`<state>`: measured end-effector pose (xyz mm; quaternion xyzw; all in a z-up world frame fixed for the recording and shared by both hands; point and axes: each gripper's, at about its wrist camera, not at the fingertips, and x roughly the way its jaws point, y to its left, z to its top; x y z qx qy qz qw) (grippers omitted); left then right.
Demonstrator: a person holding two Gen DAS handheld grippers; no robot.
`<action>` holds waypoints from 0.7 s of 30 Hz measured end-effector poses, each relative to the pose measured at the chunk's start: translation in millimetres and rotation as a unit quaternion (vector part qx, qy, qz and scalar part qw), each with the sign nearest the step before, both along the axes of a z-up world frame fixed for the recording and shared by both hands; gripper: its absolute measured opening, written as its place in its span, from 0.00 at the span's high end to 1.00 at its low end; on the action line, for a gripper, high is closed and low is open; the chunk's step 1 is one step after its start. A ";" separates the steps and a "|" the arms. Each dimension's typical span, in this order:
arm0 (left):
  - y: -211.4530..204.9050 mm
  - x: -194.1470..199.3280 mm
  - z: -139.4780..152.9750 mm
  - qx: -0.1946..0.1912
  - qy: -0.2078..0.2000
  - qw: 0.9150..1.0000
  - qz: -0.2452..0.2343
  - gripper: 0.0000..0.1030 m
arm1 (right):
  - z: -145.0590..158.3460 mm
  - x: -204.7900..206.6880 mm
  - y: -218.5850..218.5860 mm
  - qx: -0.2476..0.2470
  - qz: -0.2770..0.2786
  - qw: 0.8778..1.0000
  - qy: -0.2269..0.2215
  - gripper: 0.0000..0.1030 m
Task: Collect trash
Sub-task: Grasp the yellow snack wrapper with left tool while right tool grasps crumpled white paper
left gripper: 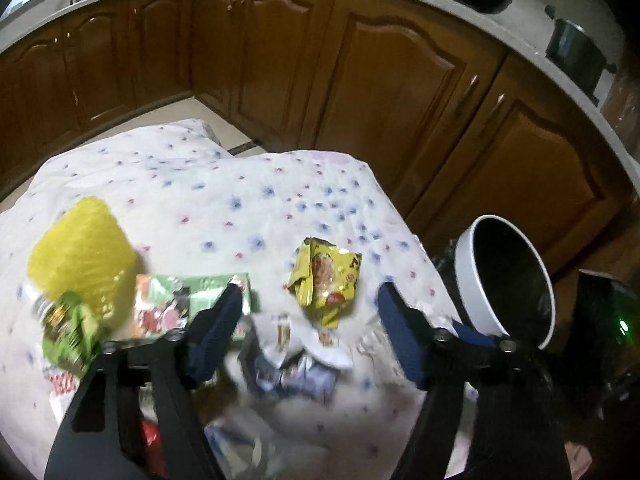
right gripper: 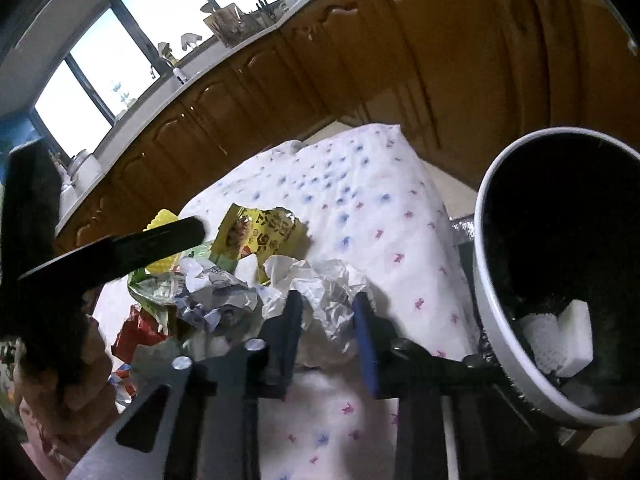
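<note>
Downward, right gripper point(right gripper: 328, 332) angled at crumpled wrapper point(right gripper: 320, 292), fingers point(right gripper: 366, 336) narrowed.

Motion blurs the wrappers point(left gripper: 288, 364) just below the yellow packet point(left gripper: 326, 280); the bin point(right gripper: 560, 280) beside it is cut off at the right edge.

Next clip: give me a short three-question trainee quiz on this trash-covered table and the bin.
1. True or false: the bin is empty.
2. What sits between the right tool's fingers? A) a banana peel B) crumpled plastic C) a glass bottle
3. Are the left tool's jaws open or shut?
Key: 1 false, white foam pieces lie inside; 2 B; 3 open, gripping nothing.
</note>
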<state>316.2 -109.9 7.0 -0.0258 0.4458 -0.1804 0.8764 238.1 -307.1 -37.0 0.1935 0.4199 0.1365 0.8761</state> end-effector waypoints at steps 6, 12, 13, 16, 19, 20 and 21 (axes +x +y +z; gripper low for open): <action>-16.0 19.9 -24.1 0.026 0.032 0.999 -0.021 0.83 | 10.1 -18.3 -8.8 0.012 -0.002 1.000 -0.015 0.84; -19.8 10.3 -21.6 0.021 0.018 0.999 -0.033 0.94 | 26.8 -41.6 -21.5 0.033 -0.010 0.999 -0.041 0.84; -20.0 5.3 -17.4 0.019 0.010 0.999 -0.034 0.94 | 29.8 -44.5 -23.8 0.034 -0.012 0.998 -0.045 0.84; -18.7 -7.1 -4.4 0.004 -0.007 0.999 -0.038 0.94 | 40.8 -55.4 -31.7 0.034 -0.020 0.998 -0.058 0.84; -17.6 -21.1 8.7 -0.011 -0.022 0.999 -0.042 0.94 | 52.9 -70.2 -41.1 0.016 -0.036 0.996 -0.077 0.84; -17.5 -25.1 11.8 -0.016 -0.024 0.999 -0.044 0.94 | 56.0 -74.6 -44.5 0.013 -0.040 0.996 -0.081 0.84; -17.6 -29.5 14.6 -0.022 -0.025 0.998 -0.047 0.94 | 59.0 -78.8 -49.0 0.012 -0.046 0.995 -0.085 0.84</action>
